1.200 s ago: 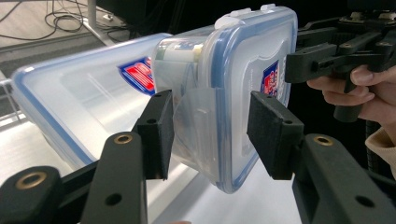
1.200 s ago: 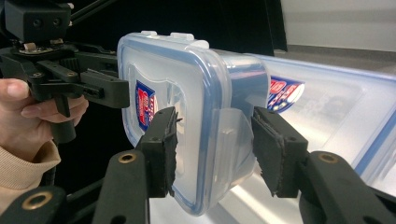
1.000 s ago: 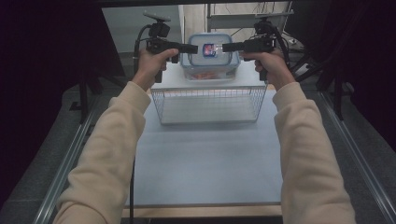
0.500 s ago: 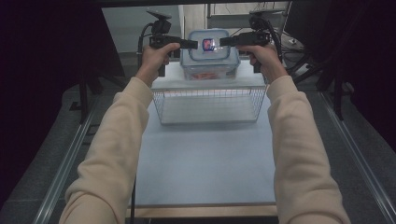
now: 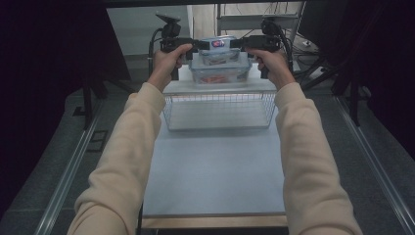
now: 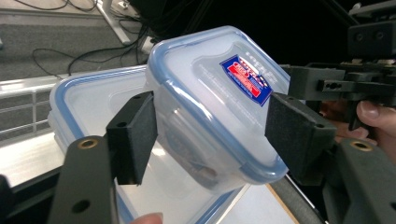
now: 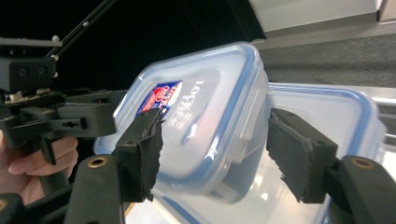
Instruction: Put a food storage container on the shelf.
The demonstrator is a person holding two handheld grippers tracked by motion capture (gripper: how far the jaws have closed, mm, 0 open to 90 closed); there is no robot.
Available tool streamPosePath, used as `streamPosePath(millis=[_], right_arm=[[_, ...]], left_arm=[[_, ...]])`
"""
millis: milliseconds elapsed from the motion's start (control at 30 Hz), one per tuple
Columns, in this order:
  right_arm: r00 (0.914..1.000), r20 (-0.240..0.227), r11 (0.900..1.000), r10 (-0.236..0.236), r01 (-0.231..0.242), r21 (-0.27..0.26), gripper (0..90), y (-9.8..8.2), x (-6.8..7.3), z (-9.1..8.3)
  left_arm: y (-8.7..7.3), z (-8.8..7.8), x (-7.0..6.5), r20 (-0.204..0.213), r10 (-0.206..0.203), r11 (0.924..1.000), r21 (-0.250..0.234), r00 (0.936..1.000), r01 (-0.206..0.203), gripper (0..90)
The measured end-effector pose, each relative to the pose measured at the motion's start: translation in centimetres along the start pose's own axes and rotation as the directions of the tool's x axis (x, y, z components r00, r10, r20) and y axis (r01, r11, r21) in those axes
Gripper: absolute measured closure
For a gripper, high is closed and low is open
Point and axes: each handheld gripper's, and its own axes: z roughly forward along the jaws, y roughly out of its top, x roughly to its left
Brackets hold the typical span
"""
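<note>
The small box (image 5: pixel 219 47), light, stiff and slick, sits on the large box (image 5: pixel 220 73); both grippers' (image 6: pixel 212 135) (image 7: pixel 219 154) fingers have just been opening and flank its short ends, the best hold.

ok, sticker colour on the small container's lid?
Red and blue sticker with white print, clearest in the left gripper view.

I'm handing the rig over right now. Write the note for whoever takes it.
Left gripper: jaws have just been opening, small box between them, pads clear of it.
Right gripper: the same, from the opposite side.
Small box sits on the big box, behind the wire basket.
Done: small box set down on the big one.
Left: probably draw both grippers back.
</note>
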Motion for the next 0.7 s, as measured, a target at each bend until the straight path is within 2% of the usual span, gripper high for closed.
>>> streamPosePath(millis=[33, 200, 267, 367, 467, 500, 533, 600, 667, 700], right_arm=[[1.0, -0.002, 1.0, 0.004, -0.004, -0.008, 33.2, -0.1, -0.2, 0.0], [0.9997, 0.023, 1.0, -0.006, 0.007, -0.027, 31.3, -0.3, -0.1, -0.5], [0.9991, 0.032, 0.997, -0.028, 0.031, -0.071, 30.7, -0.3, 0.1, -1.5], [0.9971, 0.04, 0.994, -0.065, 0.068, -0.088, 30.8, -0.3, 0.5, -2.9], [0.9911, 0.059, 0.988, -0.119, 0.124, -0.088, 31.4, -0.9, 1.3, -4.0], [0.9894, 0.063, 0.987, -0.131, 0.136, -0.086, 31.5, -1.2, 1.5, -4.3], [0.9889, 0.064, 0.987, -0.134, 0.139, -0.081, 31.7, -1.5, 1.6, -4.6], [0.9864, 0.068, 0.985, -0.15, 0.155, -0.076, 32.8, -2.1, 1.7, -5.0], [0.985, 0.072, 0.984, -0.157, 0.162, -0.071, 33.4, -2.5, 1.7, -5.1], [0.9818, 0.082, 0.982, -0.171, 0.177, -0.061, 34.6, -3.3, 1.8, -5.4]], left_arm=[[-0.1, 0.1, 0.1, -0.008, -0.011, 0.9998, -0.015, 0.9999, 0.011, 32.3], [-0.2, 0.0, 0.1, -0.006, -0.003, 0.9996, -0.027, 1.0, 0.003, 28.1], [-0.2, -0.7, -0.2, -0.009, 0.015, 0.9988, -0.047, 0.9998, -0.015, 27.5], [-0.3, -1.6, -0.9, -0.011, 0.054, 0.9969, -0.058, 0.9985, -0.054, 27.0], [-0.9, -2.5, -1.7, -0.019, 0.086, 0.9942, -0.063, 0.9961, -0.087, 25.9], [-0.9, -2.5, -1.7, -0.019, 0.086, 0.9942, -0.063, 0.9961, -0.087, 25.5], [-1.5, -3.2, -2.2, -0.018, 0.103, 0.9926, -0.062, 0.9945, -0.104, 25.4], [-1.9, -3.4, -2.4, -0.027, 0.111, 0.9917, -0.062, 0.9935, -0.112, 25.2], [-2.6, -3.9, -2.8, -0.047, 0.134, 0.9894, -0.052, 0.9899, -0.136, 25.4], [-3.0, -4.0, -3.0, -0.049, 0.138, 0.9886, -0.054, 0.9892, -0.141, 26.5]])
